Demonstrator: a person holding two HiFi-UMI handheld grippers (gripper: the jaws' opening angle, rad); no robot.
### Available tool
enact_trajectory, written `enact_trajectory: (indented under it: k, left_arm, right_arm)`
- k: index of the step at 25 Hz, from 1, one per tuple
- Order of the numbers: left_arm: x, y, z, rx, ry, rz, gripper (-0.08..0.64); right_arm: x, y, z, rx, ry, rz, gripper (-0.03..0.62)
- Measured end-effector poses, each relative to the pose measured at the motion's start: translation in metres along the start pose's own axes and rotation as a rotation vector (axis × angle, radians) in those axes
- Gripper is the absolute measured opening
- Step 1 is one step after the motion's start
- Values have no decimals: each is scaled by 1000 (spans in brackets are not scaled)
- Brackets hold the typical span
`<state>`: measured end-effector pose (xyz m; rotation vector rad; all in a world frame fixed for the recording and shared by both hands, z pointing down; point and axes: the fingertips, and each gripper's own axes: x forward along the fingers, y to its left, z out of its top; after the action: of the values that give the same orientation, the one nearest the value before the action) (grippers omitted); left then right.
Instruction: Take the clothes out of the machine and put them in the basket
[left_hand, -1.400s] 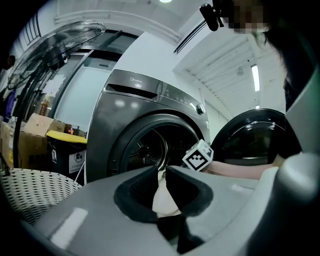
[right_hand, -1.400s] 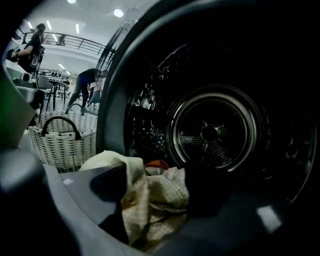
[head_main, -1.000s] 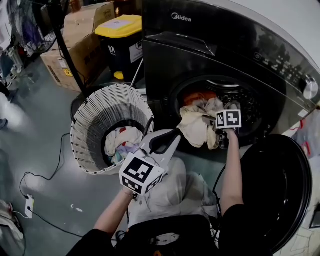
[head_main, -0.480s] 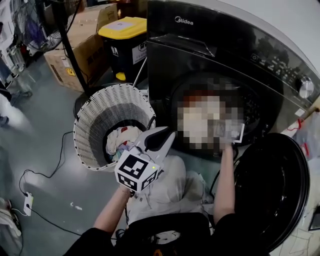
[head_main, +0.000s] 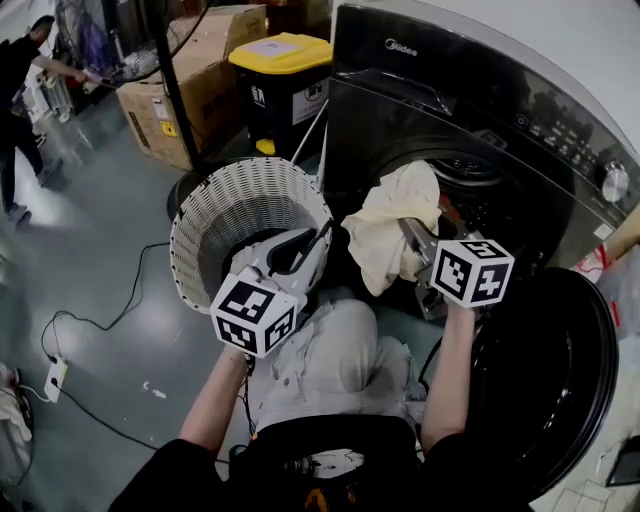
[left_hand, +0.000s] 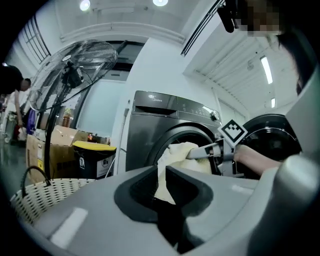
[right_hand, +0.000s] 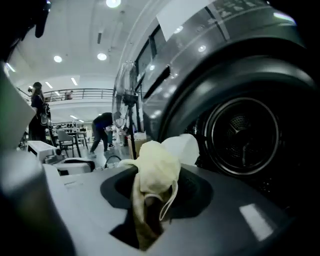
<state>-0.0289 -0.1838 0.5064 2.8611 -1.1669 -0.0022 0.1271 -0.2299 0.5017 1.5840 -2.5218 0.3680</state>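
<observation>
We are crouching before a dark Midea front-loading washing machine (head_main: 470, 100), its round door (head_main: 560, 380) hanging wide open at our right. Just left of the machine a white woven laundry basket (head_main: 215, 215) is tilting its mouth toward us. A yellow-lidded bin (head_main: 285, 60) and cardboard boxes (head_main: 200, 70) are crowding in behind it.

A cream garment (head_main: 395, 225) is hanging in front of the drum opening, clear of its rim, between the machine and the basket. The right gripper (head_main: 405, 230) is pinching a bunched fold near the cloth's top, jaws closed tight on it, and the rest is drooping below. The left gripper (head_main: 322, 232) is hovering over the basket's near rim with its jaws drawn together and nothing between them.

We are judging the garment soft, light and limp. It is likely to trail and snag on the drum lip or the basket weave, so a grip high on a thick fold looks soundest. We are seeing open room leftward to the basket, though the left gripper is sitting in that path. The door is closing off the right side.
</observation>
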Motion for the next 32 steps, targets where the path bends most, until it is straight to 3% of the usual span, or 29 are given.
enact_trajectory:
  k: [8, 14, 19, 26, 29, 32]
  left_arm:
    - [-28, 36, 24, 26, -10, 112, 44]
    - [-59, 70, 44, 39, -6, 214, 44]
    - [-91, 101, 56, 55, 4, 309, 44]
    - [-148, 144, 59, 34, -10, 450, 44]
    - [-158, 153, 58, 34, 0, 477, 44]
    - [-162, 158, 49, 45, 27, 503, 44]
  right_arm:
    - [-4, 95, 59, -100, -94, 228, 173]
    - [26, 154, 96, -71, -157, 407, 173]
    - [65, 206, 123, -119, -187, 487, 173]
    - [99, 286, 190, -135, -289, 611, 173]
    - [117, 300, 188, -138, -278, 626, 173]
    - [146, 303, 143, -152, -181, 626, 173]
